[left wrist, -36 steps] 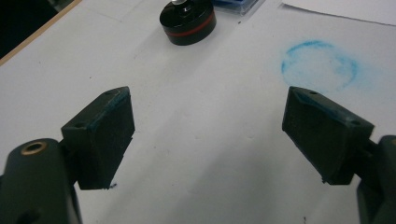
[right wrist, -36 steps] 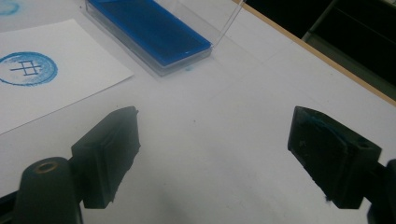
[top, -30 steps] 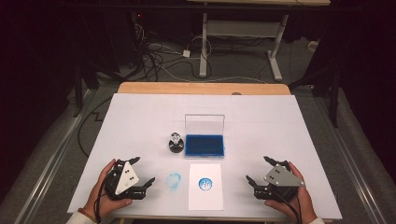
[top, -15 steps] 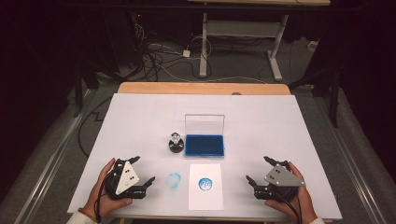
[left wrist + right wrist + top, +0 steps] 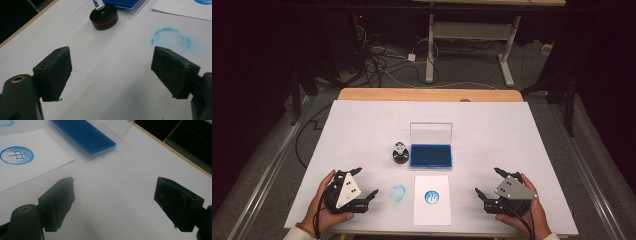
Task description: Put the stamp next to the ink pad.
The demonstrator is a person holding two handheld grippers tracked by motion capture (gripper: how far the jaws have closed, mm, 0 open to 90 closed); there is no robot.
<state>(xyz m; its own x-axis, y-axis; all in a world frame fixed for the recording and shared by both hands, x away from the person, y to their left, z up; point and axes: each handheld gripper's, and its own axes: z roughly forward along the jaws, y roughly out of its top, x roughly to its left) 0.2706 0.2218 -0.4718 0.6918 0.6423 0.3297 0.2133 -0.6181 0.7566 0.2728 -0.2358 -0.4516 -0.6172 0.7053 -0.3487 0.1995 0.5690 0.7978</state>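
Stamp (image 5: 400, 154) is standing upright just left of the blue ink pad (image 5: 431, 156), untouched. Both tongs, left (image 5: 365, 186) and right (image 5: 488, 183), are resting spread and empty on the surface, flanking the printed paper (image 5: 432, 200). Judging by that, stamping looks finished; any next move calls for reaching forward.

Black round stamp (image 5: 400, 155) upright beside open blue ink pad (image 5: 431, 155), stamped white paper (image 5: 432, 199) just below.
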